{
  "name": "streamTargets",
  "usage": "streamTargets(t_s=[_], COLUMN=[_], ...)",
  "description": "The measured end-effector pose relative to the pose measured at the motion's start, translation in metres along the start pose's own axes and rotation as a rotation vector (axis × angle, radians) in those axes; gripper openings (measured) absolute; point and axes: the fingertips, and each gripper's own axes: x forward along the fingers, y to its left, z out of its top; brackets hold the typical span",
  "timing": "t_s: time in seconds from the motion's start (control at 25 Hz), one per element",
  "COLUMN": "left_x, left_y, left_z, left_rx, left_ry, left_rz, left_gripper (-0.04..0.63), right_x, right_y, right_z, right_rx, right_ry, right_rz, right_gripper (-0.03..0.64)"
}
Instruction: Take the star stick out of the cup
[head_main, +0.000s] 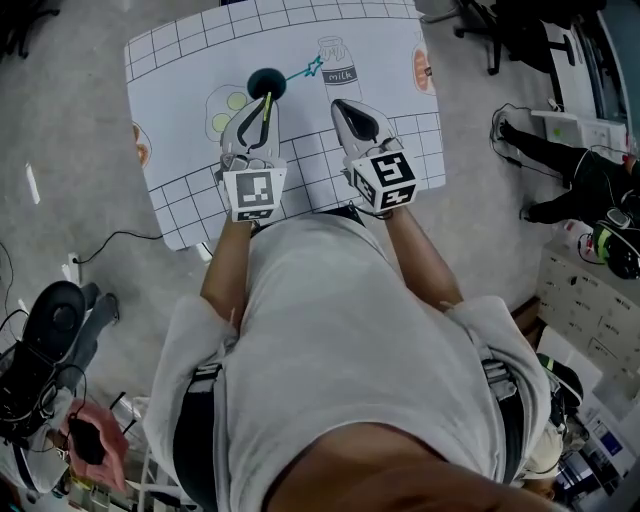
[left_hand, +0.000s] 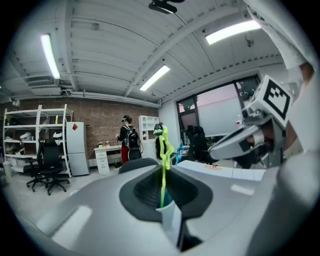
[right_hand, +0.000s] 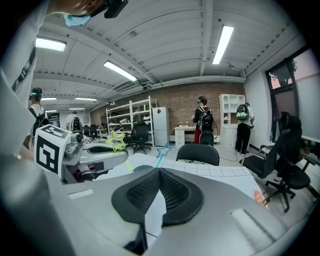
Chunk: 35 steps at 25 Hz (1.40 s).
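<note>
**Head view:** Grid-printed table with a dark cup near the far edge. Blue star stick standing in the cup, leaning right toward a printed milk carton. Left gripper just short of the cup, clamped on the yellow star stick. The stick's far end overlaps the cup's near rim; can't tell whether it is inside or clear. Right gripper beside it to the right, well apart from the cup and touching nothing.

**Left gripper view:** Left gripper pads pressed together on the yellow star stick. Shaft running up out of the pads, star seen edge-on above them. Blue star stick just behind and to the right. Right gripper at right over the table edge. Person with a backpack far back by the brick wall.

**Right gripper view:** Right gripper clenched, pads meeting, nothing between them. Left gripper at left with the yellow star stick rising above its tip, shaft slanting down toward the cup. Blue star stick sticking up out of the cup. Table grid beyond.
</note>
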Motion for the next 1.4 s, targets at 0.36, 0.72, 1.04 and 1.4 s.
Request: streamTargets(t_s=[0.36,0.72,1.04,1.4], left_x=[-0.019,-0.062,-0.101,-0.105], left_y=[0.028,0.064,0.081,0.072], left_z=[0.069,0.126,0.089,0.020], left_rx=[-0.114,-0.212,-0.274,-0.437], left_ry=[-0.149,-0.271,-0.177,-0.022], left_rz=[0.054,0.105,0.168,0.082], left_gripper=[0.014,0.015,0.015,0.015], right_x=[0.000,0.003,0.024,0.045], right_y=[0.008,0.032,0.084,0.124], right_z=[0.022,0.038,0.033,0.008], right_rx=[-0.021,-0.039,-0.065,-0.074], right_ry=[-0.057,-0.093,-0.068,0.006], right_rz=[0.031,0.088,0.222,0.298], right_gripper=[0.000,0.000,0.000,0.000])
